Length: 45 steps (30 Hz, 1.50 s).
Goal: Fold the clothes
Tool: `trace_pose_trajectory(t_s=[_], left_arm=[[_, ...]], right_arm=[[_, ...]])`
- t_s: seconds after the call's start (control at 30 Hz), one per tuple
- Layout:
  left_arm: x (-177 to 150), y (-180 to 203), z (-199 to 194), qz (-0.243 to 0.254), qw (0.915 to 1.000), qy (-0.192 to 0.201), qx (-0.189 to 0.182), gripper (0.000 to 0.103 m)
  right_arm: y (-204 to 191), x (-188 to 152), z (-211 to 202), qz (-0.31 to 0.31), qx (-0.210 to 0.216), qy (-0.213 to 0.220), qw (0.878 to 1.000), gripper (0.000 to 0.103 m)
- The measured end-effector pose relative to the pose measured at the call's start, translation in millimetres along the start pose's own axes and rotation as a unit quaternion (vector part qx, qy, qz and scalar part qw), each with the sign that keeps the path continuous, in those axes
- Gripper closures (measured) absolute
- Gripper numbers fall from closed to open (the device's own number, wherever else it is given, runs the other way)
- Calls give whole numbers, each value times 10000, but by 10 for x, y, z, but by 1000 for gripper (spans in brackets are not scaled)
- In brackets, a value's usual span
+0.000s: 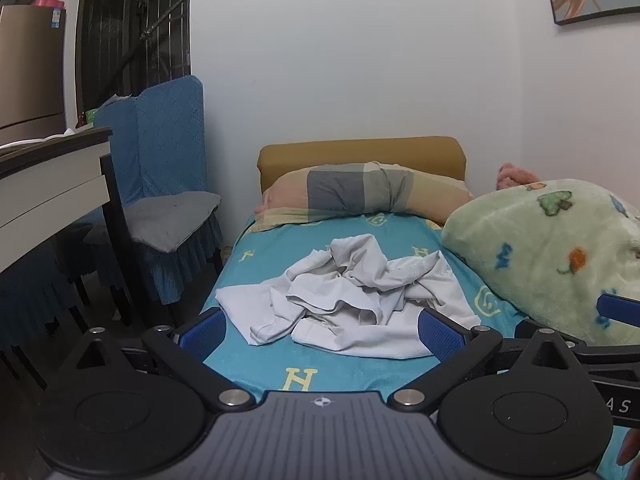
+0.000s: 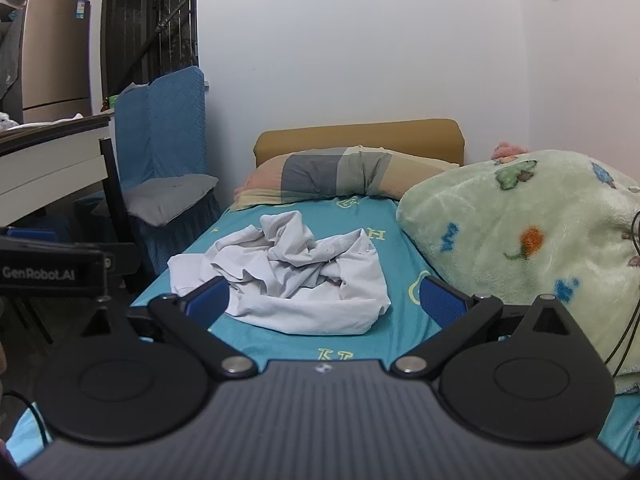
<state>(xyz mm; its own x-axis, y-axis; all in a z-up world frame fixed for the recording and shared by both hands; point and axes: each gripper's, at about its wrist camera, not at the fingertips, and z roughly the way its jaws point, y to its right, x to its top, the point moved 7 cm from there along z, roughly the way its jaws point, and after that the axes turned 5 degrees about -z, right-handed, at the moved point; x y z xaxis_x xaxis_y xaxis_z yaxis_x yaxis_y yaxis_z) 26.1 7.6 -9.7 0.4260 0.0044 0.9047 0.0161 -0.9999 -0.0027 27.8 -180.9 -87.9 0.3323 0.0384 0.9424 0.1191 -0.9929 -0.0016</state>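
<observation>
White crumpled garment (image 1: 352, 292) lying at 12 o'clock on teal bedsheet (image 1: 296, 376) | left gripper (image 1: 322, 330), right gripper (image 2: 324, 300) hovering wide, empty | pre-grasp; next needing an edge pinch.

Pillow (image 1: 360, 190) against headboard (image 1: 362, 152); green blanket (image 1: 552, 248) right; chair (image 1: 168, 184) left.

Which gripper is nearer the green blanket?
Right. The right gripper hangs over the bed with the green blanket just beside its right finger. The left gripper sits further left, over the bed's chair-side edge, with the white garment ahead.
</observation>
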Motion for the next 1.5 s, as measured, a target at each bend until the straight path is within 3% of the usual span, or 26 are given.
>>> trace_pose_trajectory(t_s=[0.37, 0.57, 0.73, 0.83, 1.0, 1.2, 1.3, 1.4, 1.5], left_arm=[[102, -72, -15, -70, 9999, 51, 94, 0], [278, -365, -79, -459, 9981, 185, 354, 0], [292, -702, -14, -845, 9958, 35, 361, 0], [229, -897, 73, -933, 9947, -45, 436, 0], [83, -1096, 354, -1286, 9907, -316, 313, 0], [-132, -1116, 746, -1296, 9896, -549, 312, 1], [-224, -1132, 928, -1279, 9888, -661, 385, 3], [-233, -1111, 1040, -1400, 9871, -709, 303, 5], [-202, -1064, 1065, -1403, 9878, -617, 271, 5]], right_arm=[[-29, 21, -34, -14, 22, 239, 9997, 0], [-105, 117, 354, 12, 262, 35, 9997, 1], [-325, 278, 1211, -26, 436, -305, 9986, 24], [-463, 362, 1893, 208, 554, -546, 9968, 25], [-672, 492, 2927, -205, 192, -687, 9972, 26], [-669, 377, 3714, -402, 40, -1109, 9930, 29], [-595, 310, 3825, -375, 171, -1217, 9917, 84], [-466, 409, 3572, -170, 307, -916, 9952, 87], [-402, 579, 3057, -465, 417, -448, 9970, 88]])
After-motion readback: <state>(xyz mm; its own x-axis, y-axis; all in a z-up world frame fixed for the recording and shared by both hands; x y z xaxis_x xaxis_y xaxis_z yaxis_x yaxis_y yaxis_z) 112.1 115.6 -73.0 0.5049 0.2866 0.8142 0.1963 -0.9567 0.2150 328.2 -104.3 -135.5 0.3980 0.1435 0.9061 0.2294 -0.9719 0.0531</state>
